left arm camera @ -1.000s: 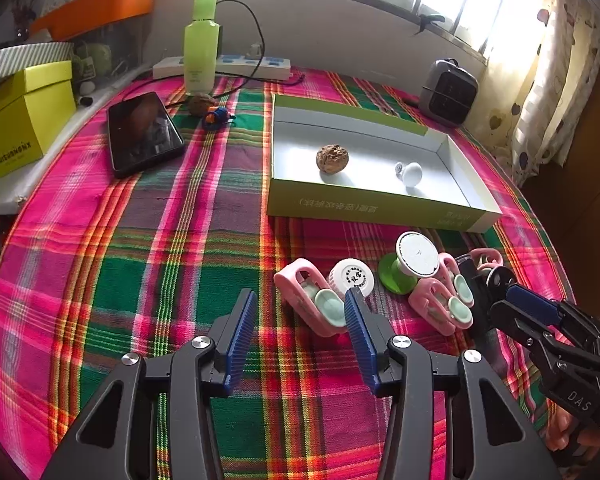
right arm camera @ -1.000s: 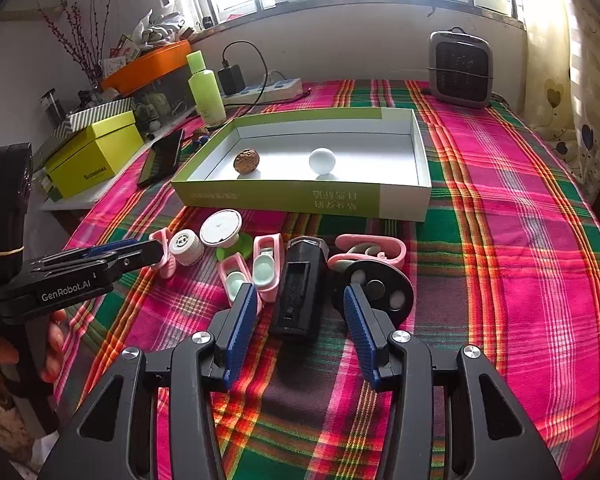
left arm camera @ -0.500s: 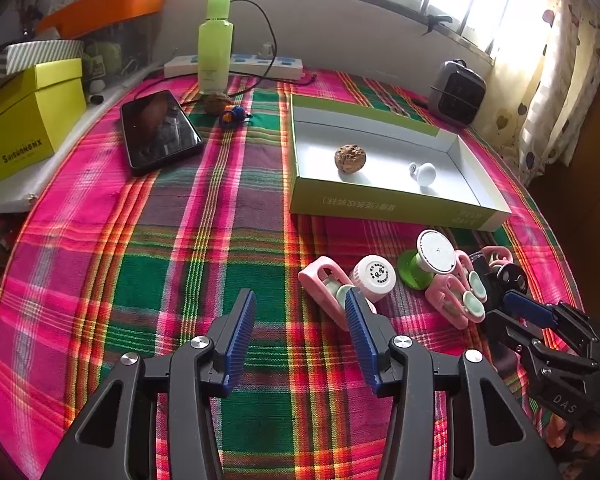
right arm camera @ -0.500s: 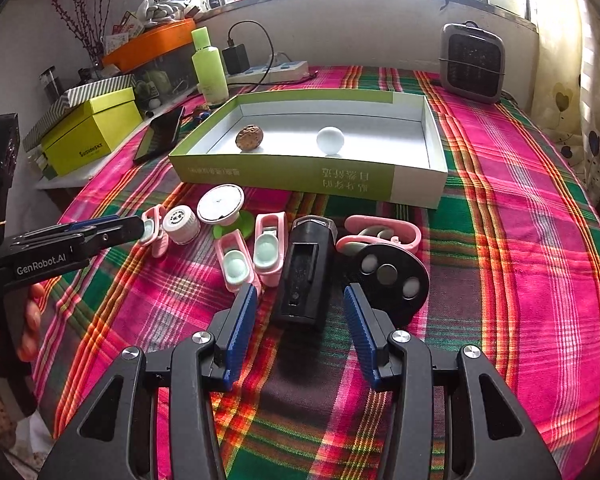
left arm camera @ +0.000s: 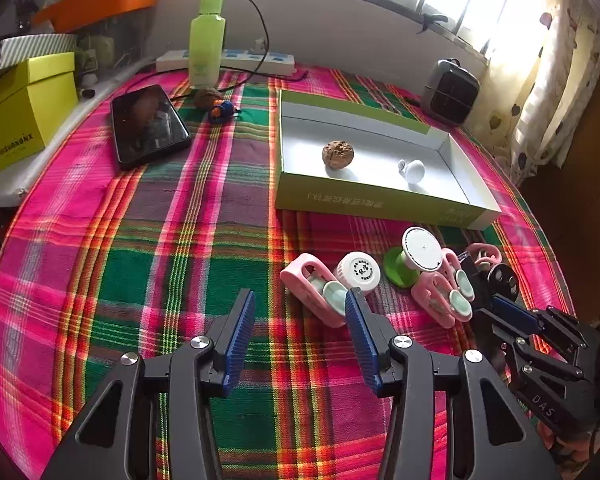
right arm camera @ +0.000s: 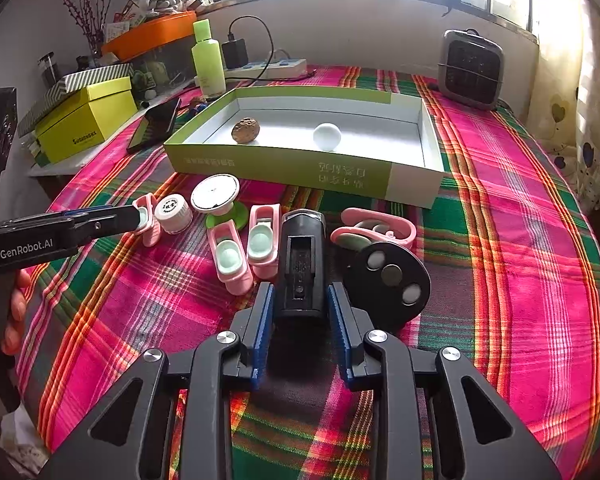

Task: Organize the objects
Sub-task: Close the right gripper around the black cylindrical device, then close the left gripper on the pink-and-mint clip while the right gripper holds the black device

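Nearest in the right wrist view, the right tongs (right arm camera: 300, 320) have just been closing and are now being pressed on the near end of the black oblong device (right arm camera: 301, 264), which is lying on the plaid-covered surface (right arm camera: 520, 240) between two pink clips (right arm camera: 246, 248) on its left and a black round disc (right arm camera: 388, 280) on its right. For a clean lift, the grip is best being kept square on the device's long sides and the rise straight, so that the clips and disc just beside it are not being dragged. The left tongs (left arm camera: 300, 332) are being held half open over bare cloth, with nothing between the pads, just near of another pink clip (left arm camera: 314, 288) and a white cap (left arm camera: 358, 272). Farther off, the green-walled tray (right arm camera: 284, 164), the likely destination, is already holding a walnut (right arm camera: 245, 130) and a white ball (right arm camera: 327, 136).

"GenRobot.AI" is being read on the left tongs, "DAS" on the right; the tray's print is too small to read.
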`<state>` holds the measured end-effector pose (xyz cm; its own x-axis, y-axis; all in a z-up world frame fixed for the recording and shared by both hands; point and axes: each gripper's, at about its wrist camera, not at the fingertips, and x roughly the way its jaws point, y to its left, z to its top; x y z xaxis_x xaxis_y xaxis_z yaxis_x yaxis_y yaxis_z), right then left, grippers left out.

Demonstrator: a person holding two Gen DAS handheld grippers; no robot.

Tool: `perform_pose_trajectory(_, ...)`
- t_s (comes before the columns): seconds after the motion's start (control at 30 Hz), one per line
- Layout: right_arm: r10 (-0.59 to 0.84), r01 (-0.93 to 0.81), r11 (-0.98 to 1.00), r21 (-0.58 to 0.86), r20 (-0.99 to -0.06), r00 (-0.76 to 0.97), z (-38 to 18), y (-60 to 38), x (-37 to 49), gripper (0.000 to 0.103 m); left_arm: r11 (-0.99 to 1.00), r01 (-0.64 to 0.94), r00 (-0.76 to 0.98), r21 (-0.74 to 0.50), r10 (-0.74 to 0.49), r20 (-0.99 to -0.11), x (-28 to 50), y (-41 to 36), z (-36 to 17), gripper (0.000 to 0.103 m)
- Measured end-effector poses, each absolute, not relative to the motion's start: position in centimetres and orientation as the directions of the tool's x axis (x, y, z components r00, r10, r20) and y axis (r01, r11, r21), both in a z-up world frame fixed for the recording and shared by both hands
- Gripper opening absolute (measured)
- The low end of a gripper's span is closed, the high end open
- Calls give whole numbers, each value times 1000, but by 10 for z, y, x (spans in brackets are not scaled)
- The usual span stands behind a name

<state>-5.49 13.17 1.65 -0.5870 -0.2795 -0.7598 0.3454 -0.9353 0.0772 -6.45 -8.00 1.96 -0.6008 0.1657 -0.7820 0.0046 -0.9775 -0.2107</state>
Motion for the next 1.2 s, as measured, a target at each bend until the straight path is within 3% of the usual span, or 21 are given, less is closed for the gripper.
perform_pose_trajectory(0.87,-283,349,-934,82,-767,-576,15,140,-25,29,-988,51,-567,-143,89,-819,-65,-83,11,45)
perform_pose_trajectory(1.2,-268,349,-935,64,-771,-578,13,136,-31,29,-999,23,-571,-46,24,-820,-75,-76,9,47)
